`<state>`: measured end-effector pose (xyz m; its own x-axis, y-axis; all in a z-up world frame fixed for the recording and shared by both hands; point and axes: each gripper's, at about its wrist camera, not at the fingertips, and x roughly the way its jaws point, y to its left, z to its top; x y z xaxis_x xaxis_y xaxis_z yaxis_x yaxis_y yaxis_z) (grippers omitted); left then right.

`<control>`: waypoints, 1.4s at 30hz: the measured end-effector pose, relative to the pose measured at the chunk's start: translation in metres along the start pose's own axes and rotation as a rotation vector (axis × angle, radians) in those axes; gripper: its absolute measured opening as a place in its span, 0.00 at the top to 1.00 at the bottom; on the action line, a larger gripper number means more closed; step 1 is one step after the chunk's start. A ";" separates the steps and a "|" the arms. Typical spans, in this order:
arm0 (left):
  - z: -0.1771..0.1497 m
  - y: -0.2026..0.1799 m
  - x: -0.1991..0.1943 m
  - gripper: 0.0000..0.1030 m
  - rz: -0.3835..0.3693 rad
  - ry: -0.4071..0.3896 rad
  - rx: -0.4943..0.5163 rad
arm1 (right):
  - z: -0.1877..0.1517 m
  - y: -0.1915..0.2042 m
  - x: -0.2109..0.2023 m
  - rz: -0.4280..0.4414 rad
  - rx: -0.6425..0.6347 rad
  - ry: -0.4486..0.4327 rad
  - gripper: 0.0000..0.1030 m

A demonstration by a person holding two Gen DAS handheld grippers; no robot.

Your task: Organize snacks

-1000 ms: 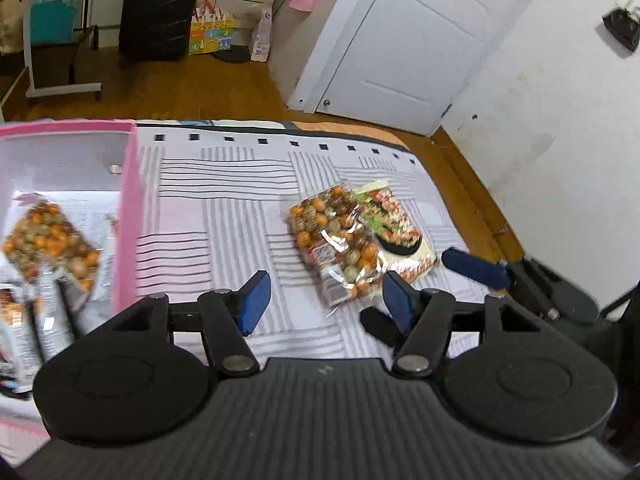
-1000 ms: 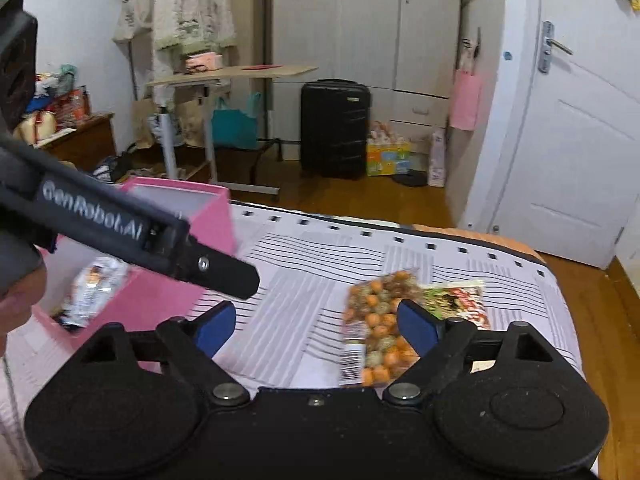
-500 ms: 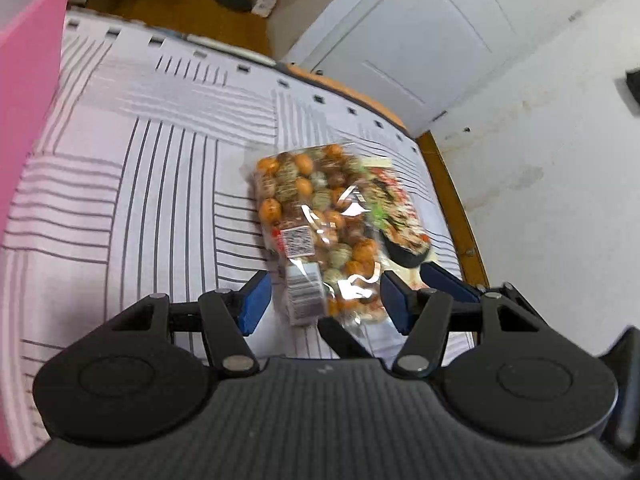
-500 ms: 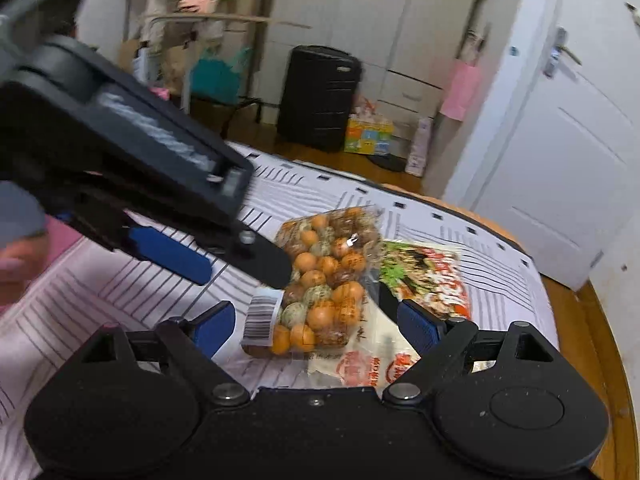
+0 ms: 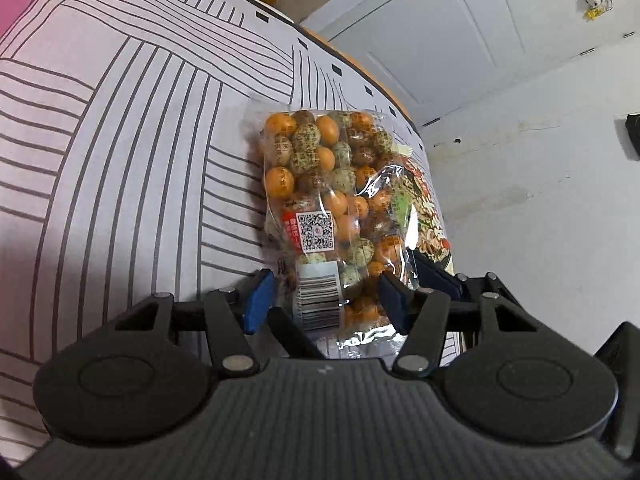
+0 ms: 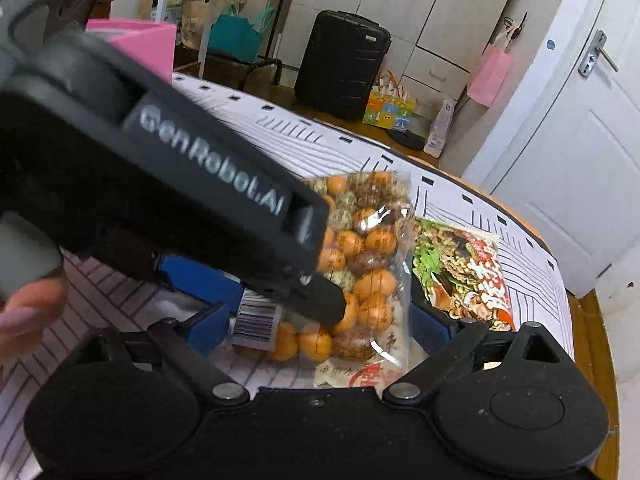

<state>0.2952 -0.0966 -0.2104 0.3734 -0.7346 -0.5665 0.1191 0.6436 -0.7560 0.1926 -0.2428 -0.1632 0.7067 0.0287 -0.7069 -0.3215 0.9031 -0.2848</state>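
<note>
- The clear bag of wrapped snacks [image 5: 320, 200] lies on the striped bedsheet [image 5: 120, 140], overlapping a printed snack packet [image 6: 464, 276] beside it.
- The left hand-held gripper [image 5: 324, 300] is open, its blue pads either side of the bag's near end.
- The right hand-held gripper [image 6: 316, 328] is also open, straddling the same bag.
- A pink box [image 6: 140, 46] stands behind.

Gripper body [image 6: 192, 184], left half of the right wrist frame: read "GenRobot.AI" in pale letters.
Clear snack bag [image 5: 320, 200], frame centre: bore a QR code and a barcode sticker; print too small to read.
Noodle packet [image 6: 464, 276], right: large characters, not legible.
</note>
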 end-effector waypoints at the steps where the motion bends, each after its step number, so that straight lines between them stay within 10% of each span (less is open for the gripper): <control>1: -0.001 0.000 0.000 0.46 -0.002 -0.004 0.003 | -0.002 0.004 0.001 -0.015 -0.021 -0.004 0.04; 13: 0.000 -0.015 -0.012 0.54 0.008 0.052 0.081 | -0.003 0.019 -0.021 -0.031 0.017 -0.011 0.11; 30: -0.010 -0.035 -0.034 0.54 0.220 0.193 0.190 | -0.009 0.027 -0.042 0.136 0.228 0.057 0.11; 42: -0.016 -0.019 -0.026 0.49 0.179 0.186 0.164 | -0.033 0.024 -0.024 0.174 0.288 0.033 0.04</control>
<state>0.2680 -0.0935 -0.1863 0.2287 -0.6236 -0.7475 0.2192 0.7811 -0.5846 0.1473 -0.2357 -0.1749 0.6351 0.1833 -0.7504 -0.2408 0.9700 0.0331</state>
